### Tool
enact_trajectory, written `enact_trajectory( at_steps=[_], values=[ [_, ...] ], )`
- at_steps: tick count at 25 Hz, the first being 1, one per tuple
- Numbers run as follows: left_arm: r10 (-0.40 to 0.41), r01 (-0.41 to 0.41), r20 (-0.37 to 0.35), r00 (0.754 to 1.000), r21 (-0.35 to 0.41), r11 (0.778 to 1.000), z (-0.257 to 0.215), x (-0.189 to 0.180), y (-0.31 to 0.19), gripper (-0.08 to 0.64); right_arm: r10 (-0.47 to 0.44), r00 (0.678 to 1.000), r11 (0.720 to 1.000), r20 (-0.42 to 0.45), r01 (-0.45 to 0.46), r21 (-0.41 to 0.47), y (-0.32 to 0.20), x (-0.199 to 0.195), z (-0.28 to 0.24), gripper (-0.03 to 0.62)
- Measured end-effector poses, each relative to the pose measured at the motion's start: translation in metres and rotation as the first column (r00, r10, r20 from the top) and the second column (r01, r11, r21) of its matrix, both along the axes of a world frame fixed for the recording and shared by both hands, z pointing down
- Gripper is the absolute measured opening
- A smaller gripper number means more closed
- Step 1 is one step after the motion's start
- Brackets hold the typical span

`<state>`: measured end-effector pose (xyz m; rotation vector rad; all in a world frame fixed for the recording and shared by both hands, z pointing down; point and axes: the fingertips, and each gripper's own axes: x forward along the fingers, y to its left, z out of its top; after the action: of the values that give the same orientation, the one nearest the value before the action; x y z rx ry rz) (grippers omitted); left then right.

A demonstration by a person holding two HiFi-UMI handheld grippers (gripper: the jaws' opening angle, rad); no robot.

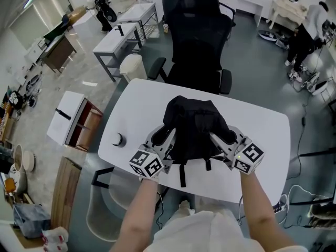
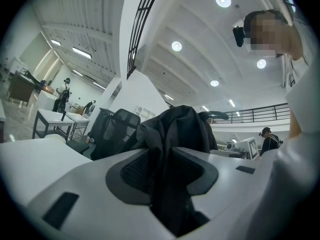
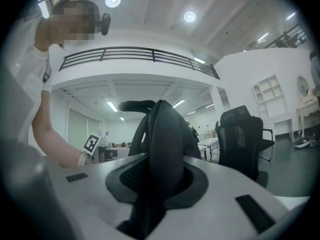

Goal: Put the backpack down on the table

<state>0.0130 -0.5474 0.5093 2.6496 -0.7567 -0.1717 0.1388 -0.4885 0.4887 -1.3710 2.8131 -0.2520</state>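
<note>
Grey floor spread through the open workroom, and close under me stood one white table (image 1: 262,135) with rounded corners. One black backpack (image 1: 194,127) sat bunched near the middle of the tabletop, seemingly resting on it, with a loose strap trailing toward the near edge. My left gripper (image 1: 164,138) was clamped on a fold of its black fabric, the cloth filling the gap between the pads. My right gripper (image 1: 223,138) pinched an upright padded strap the same way. Both came in level from the near edge, one on each side of the bag.

Bare tabletop lay on both sides, more of it to the right. Near the left edge sat one small round knob-like object (image 1: 118,139), well apart from the bag. One black office chair (image 1: 202,35) stood against the far edge. Left of the table stood one white cabinet (image 1: 73,122) with a wooden inside, and one white bin (image 1: 131,67) stood beside the chair. Two white desks (image 1: 131,28) ran beyond it. Open floor lay to the chair's right, where one person (image 1: 307,35) bent over; a second person (image 1: 100,4) stood far off at the left.
</note>
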Motion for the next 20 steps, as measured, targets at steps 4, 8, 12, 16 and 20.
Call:
enact_trajectory(
  at_steps=[4,8,12,16,20],
  values=[
    [-0.015,0.015,0.023,1.000,0.007,1.000,0.002,-0.005,0.002,0.154,0.052,0.999,0.999,0.000,-0.052,0.003,0.001,0.003,0.004,0.121],
    [-0.027,0.026,0.050,0.998,0.016,1.000,0.004,-0.008,0.004,0.176,0.105,0.994,0.994,-0.008,-0.105,-0.009,0.007,0.012,0.011,0.157],
    [-0.055,0.050,0.110,0.992,0.047,0.998,0.001,-0.018,0.007,0.198,0.147,0.989,0.989,-0.033,-0.147,-0.004,0.013,0.016,0.008,0.178],
    [-0.094,0.086,0.137,0.986,0.060,0.994,-0.003,-0.035,0.014,0.198,0.212,0.975,0.977,-0.072,-0.212,0.009,0.020,0.019,0.005,0.185],
    [-0.105,0.097,0.148,0.983,0.057,0.994,-0.004,-0.046,0.024,0.198,0.263,0.962,0.965,-0.068,-0.263,0.011,0.029,0.028,0.004,0.195]
  ],
)
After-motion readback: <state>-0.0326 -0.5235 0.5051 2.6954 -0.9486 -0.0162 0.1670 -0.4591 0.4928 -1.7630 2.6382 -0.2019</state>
